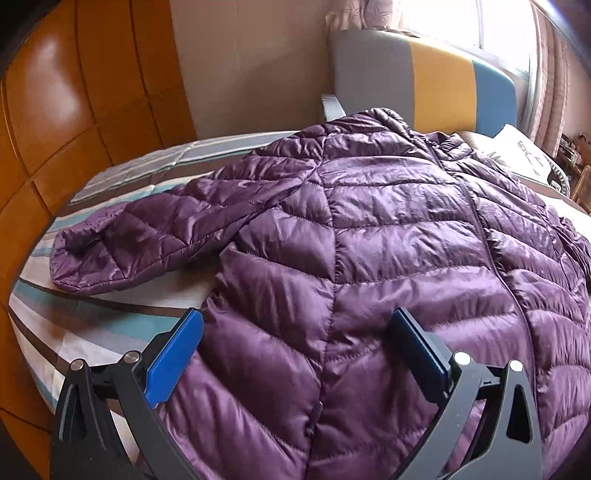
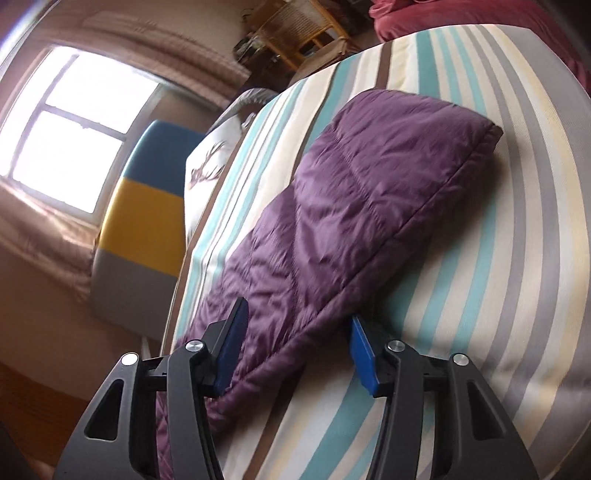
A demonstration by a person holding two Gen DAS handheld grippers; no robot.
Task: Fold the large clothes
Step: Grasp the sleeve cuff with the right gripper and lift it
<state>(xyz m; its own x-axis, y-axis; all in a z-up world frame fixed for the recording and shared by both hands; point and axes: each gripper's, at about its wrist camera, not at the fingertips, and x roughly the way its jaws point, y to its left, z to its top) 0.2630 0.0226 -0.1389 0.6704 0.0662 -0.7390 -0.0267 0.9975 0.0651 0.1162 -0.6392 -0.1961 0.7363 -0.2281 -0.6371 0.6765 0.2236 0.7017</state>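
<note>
A purple quilted puffer jacket lies spread flat on the striped bed sheet, its left sleeve stretched out to the left. My left gripper is open, its blue-padded fingers astride the jacket's lower left hem area. In the right wrist view, the jacket's other sleeve lies along the striped sheet. My right gripper is open, with the sleeve's near part between its fingers and not clamped.
A grey, yellow and blue headboard stands at the far end, also in the right wrist view. A pillow lies near it. A wooden wardrobe is at the left. A window and a wicker shelf lie beyond.
</note>
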